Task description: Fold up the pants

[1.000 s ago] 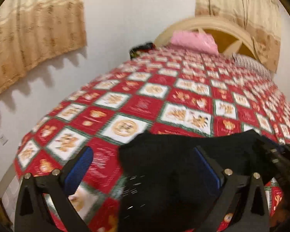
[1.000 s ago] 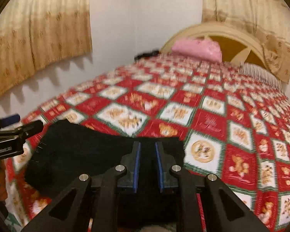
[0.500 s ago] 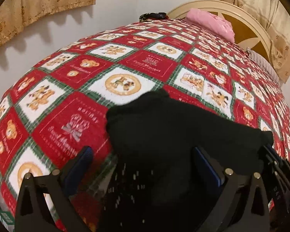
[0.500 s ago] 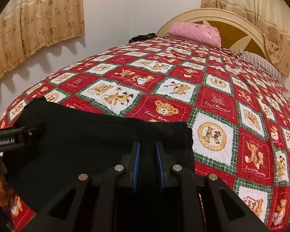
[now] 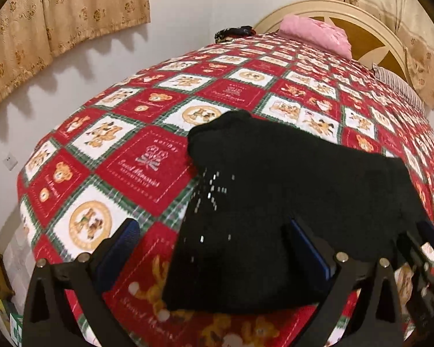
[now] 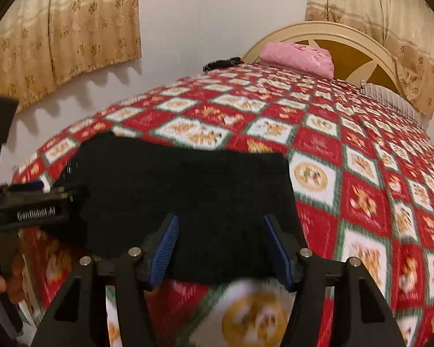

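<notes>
The black pants [image 5: 289,190] lie folded in a flat bundle on the red patterned bedspread [image 5: 147,159], near the foot of the bed. My left gripper [image 5: 214,248] is open, its fingers wide apart over the bundle's near left part. In the right wrist view the pants [image 6: 188,188] lie flat, and my right gripper [image 6: 225,245] is open with its blue pads on either side of the near edge, holding nothing. The left gripper's body [image 6: 29,211] shows at the left of the right wrist view.
A pink pillow [image 5: 315,33] and a striped pillow [image 5: 399,86] lie by the cream headboard [image 5: 347,14]. A dark object [image 5: 234,32] sits at the bed's far left corner. The white wall and curtains run along the bed's left side.
My right gripper has opened and let go of the pants, which now lie flat on the bed. My left gripper stays open and has drawn back a little.
</notes>
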`<state>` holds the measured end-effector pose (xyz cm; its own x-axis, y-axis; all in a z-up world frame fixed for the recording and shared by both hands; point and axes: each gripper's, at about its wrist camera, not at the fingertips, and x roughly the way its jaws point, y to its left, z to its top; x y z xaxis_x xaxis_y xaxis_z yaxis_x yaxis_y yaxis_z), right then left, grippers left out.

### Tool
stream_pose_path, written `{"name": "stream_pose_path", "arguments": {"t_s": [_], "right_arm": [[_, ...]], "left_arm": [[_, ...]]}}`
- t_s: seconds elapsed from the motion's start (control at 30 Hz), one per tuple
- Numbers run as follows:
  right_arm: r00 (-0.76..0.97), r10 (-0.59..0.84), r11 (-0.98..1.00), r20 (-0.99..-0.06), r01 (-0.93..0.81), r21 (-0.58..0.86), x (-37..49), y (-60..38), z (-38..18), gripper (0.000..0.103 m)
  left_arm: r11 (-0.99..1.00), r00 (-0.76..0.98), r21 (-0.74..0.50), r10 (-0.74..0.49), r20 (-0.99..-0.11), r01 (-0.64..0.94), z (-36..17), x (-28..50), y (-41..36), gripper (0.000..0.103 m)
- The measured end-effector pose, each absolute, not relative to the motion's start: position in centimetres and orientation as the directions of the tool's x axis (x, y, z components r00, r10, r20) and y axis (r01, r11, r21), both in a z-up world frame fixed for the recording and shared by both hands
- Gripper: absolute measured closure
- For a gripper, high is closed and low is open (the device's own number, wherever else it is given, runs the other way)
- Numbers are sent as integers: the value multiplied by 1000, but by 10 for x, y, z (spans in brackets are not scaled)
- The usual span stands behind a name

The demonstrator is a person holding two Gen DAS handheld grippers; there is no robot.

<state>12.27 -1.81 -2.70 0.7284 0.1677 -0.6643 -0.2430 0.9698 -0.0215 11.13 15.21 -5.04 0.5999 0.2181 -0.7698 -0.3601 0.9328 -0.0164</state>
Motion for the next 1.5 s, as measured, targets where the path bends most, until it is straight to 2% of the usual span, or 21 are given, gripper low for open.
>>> {"name": "stream_pose_path", "arguments": {"t_s": [0.17, 0.27, 0.4, 0.53, 0.9, 1.2, 1.3, 1.5], "right_arm": [[714, 157, 972, -682, -233, -21, 106, -17, -32, 41], [709, 190, 978, -679, -198, 68, 95, -26, -25, 41], [724, 261, 959, -638, -120, 256, 68, -46, -16, 41], [740, 242, 955, -628, -67, 288, 45, -52, -15, 41], [781, 146, 963, -607, 29, 270, -21, -61, -12, 41], [855, 107, 978, -508, 1, 207, -57, -49, 14, 40], [884, 85, 981, -461, 8, 195, -67, -49, 25, 28], [891, 75, 983, -448, 10, 184, -77, -50, 29, 28]], "left_arm": [[938, 580, -4, 210, -787, -346, -55, 97, 145, 0], [942, 582, 10, 215, -784, -335, -53, 87, 139, 0], [946, 606, 2, 209, -768, -324, -45, 70, 132, 0], [952, 647, -12, 198, -737, -305, -38, 53, 124, 0], [966, 737, 53, 227, -637, -251, -20, -1, 98, 0], [974, 799, 99, 222, -559, -202, -2, -26, 79, 0], [975, 811, 99, 220, -543, -198, 0, -35, 80, 0], [978, 818, 87, 208, -536, -191, 1, -45, 79, 0]]}}
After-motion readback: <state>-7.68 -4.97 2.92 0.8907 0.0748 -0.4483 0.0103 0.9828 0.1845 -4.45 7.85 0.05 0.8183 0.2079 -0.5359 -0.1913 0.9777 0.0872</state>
